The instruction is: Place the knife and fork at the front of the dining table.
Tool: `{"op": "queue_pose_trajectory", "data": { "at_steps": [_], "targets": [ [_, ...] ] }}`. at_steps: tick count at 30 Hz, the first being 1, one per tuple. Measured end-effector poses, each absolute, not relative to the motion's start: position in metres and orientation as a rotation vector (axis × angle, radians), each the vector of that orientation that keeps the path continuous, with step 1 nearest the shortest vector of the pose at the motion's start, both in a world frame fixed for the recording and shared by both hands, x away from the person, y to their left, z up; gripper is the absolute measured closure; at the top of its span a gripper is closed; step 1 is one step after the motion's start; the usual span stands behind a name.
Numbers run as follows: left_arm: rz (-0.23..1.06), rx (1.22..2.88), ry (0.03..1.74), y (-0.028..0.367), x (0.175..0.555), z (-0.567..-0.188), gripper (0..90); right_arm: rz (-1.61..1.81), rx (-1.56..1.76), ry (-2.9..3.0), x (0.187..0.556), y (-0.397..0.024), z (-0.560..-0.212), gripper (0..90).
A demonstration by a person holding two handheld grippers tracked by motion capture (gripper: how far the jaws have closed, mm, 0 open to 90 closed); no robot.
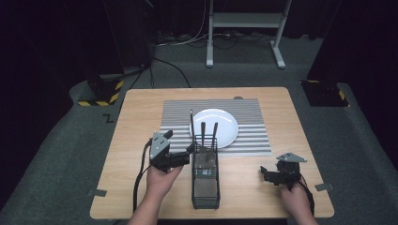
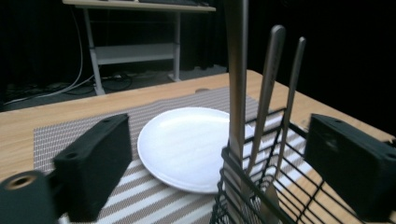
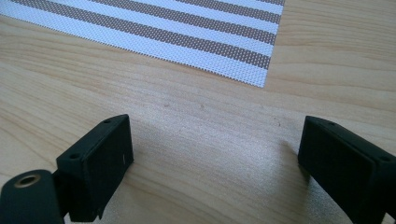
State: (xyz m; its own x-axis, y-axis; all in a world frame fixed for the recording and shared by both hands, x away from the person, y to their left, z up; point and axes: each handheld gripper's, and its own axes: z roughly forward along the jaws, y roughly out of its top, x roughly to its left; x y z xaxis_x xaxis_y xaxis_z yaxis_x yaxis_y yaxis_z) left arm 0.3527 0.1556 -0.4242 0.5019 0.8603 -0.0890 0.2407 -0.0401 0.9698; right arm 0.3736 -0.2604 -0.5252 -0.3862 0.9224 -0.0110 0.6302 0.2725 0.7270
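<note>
Left gripper point(image 1: 191, 149) fingers wide, empty — three utensil handles point(image 2: 237, 79) upright in wire caddy point(image 1: 205, 180) between them. Centre on one handle, close squarely, lift straight. Right gripper point(image 1: 264, 172) wide, idle on counter point(image 1: 141, 122).

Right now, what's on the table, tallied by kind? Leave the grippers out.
Cutlery handles standing in the basket: 3
Black wire basket: 1
White plate: 1
Striped placemat: 1
Total: 6
</note>
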Motion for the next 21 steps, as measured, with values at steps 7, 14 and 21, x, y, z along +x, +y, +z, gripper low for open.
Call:
{"op": "queue_pose_trajectory", "data": {
  "at_steps": [7,14,21],
  "targets": [
    [0.687,1.583,0.968,0.148,0.36,-0.42,18.9,0.902,1.399,2.114,0.374,-0.26,-0.525,10.0],
    [0.716,1.595,0.951,0.14,0.364,-0.417,33.8,0.903,1.401,2.113,0.374,-0.26,-0.525,10.0],
    [0.705,1.575,0.969,0.133,0.37,-0.417,45.8,0.904,1.4,2.112,0.374,-0.26,-0.525,10.0]
  ]
}}
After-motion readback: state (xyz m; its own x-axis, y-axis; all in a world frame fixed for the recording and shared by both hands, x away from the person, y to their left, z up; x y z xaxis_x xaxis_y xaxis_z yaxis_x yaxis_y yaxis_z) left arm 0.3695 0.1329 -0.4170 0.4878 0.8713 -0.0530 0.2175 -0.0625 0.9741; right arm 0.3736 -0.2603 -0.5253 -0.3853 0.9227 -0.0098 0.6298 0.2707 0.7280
